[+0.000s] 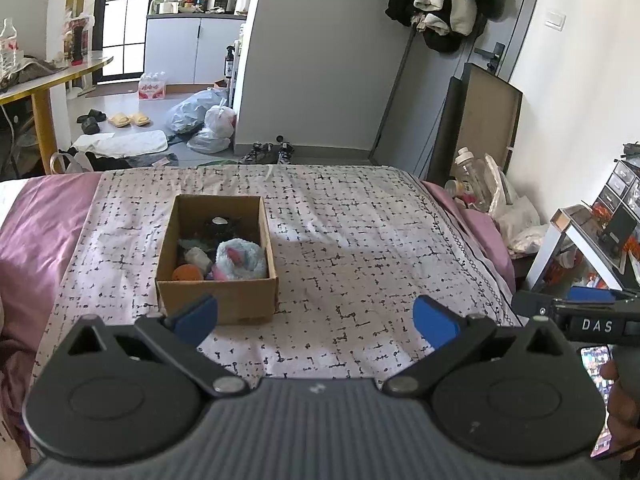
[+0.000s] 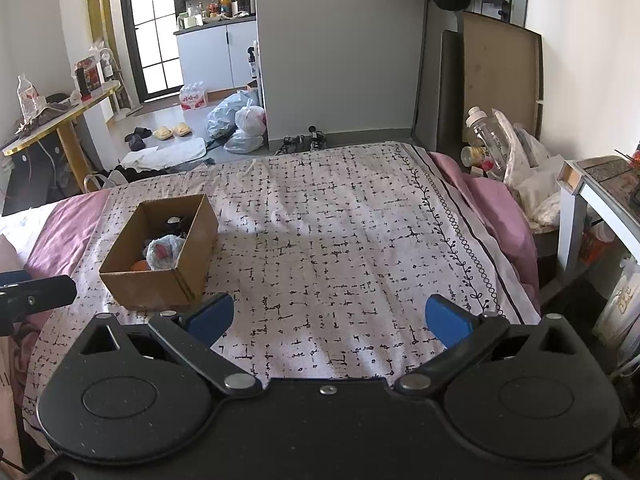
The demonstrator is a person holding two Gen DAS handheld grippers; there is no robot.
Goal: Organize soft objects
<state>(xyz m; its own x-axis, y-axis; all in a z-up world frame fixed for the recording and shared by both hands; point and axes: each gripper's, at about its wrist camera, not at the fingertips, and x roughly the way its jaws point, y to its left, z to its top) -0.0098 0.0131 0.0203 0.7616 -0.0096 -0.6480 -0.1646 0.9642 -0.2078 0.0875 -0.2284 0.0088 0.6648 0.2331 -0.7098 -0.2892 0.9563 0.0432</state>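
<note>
Because the cardboard box (image 1: pixel 218 258) stands ahead and a little to the left of the left tool (image 1: pixel 316 316), and far over to the left of the right tool (image 2: pixel 330 318), the left tool is judged to be the nearer one for any next reach. The box rests on the patterned bedspread (image 1: pixel 360 240) of the bed, and its long axis is seen to run away from the cameras, toward the foot of the bed. Both tools are held wide open above the bedspread, and nothing is gripped between the blue pads (image 1: pixel 434 322) of either one. Inside the box several soft things are piled together: a pale blue fluffy plush (image 1: pixel 242 258) with a pink patch lies at the near right, an orange ball (image 1: pixel 188 273) at the near left corner, a small whitish piece between them, and something dark at the far end which cannot be identified. No loose soft object is seen on the bedspread around the box, so the task is judged to be close to finished. In the left wrist view, part of the right tool is visible at the right edge.
</note>
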